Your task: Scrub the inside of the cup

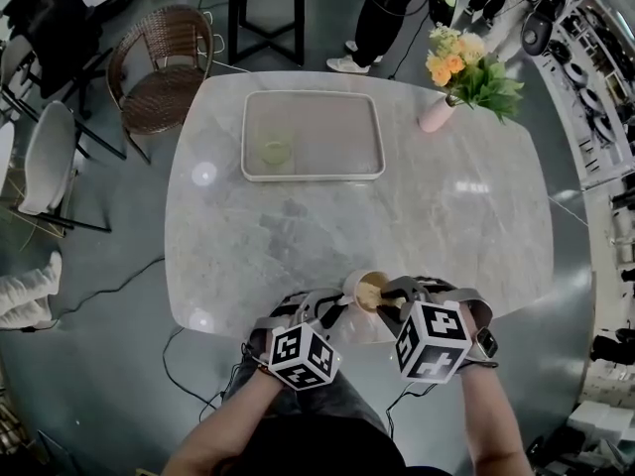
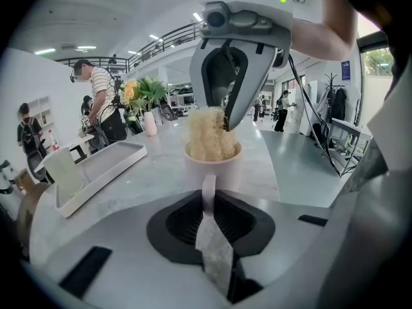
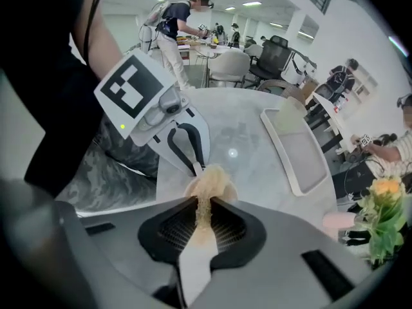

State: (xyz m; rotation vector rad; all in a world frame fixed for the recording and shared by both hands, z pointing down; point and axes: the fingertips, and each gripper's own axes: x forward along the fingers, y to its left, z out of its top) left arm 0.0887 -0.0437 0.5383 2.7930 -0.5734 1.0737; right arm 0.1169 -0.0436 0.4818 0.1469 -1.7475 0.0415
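A pale pink cup stands near the table's front edge with a tan fibrous scrubber stuffed into its mouth. My left gripper is shut on the cup's handle, which shows pinched between the jaws in the left gripper view. There the cup stands upright and the scrubber rises above its rim. My right gripper comes from the right and is shut on the scrubber, pressing it down into the cup. In the right gripper view the scrubber hides most of the cup.
A white tray lies at the table's far middle with a small greenish glass in it. A pink vase of flowers stands at the back right. Chairs and people are beyond the marble table.
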